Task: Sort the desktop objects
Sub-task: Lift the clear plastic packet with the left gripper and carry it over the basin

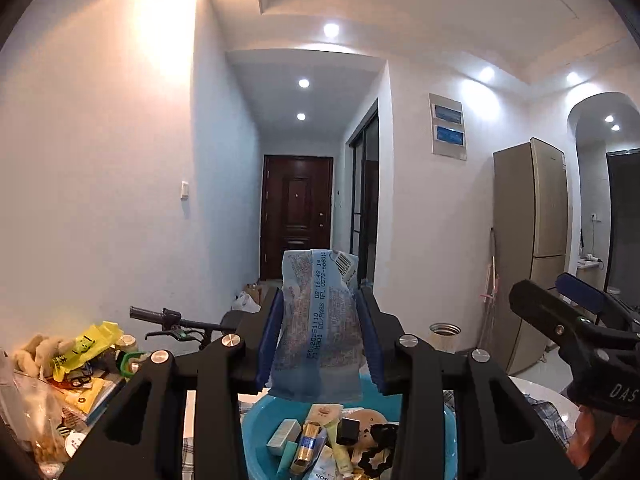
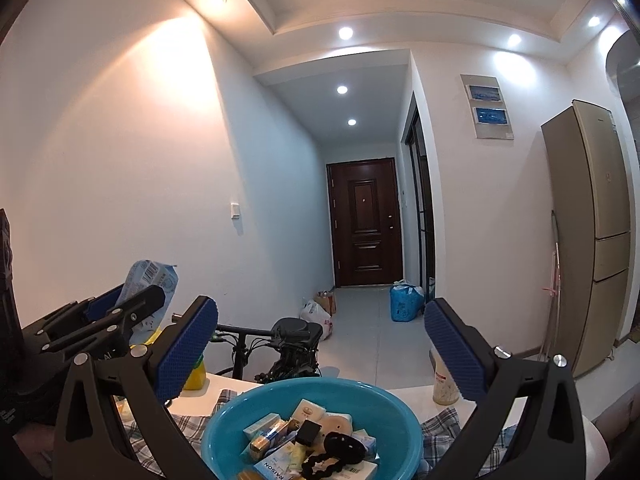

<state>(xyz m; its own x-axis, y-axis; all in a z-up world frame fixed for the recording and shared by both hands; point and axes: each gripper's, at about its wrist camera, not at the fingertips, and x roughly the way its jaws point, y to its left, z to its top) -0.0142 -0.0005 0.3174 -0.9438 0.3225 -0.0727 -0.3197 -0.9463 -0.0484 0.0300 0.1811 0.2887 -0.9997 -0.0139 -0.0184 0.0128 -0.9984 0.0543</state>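
Carrying step: left gripper point(image 1: 320, 344) clamped on pale blue packet point(image 1: 320, 320), held above teal basin point(image 2: 224, 432). Right gripper point(image 2: 320, 352) wide open, holding nothing. Next: lower, release between fingers.

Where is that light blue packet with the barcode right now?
The light blue packet is clamped between the left gripper fingers, held up above the blue basin of small items; in the right wrist view it shows at far left.
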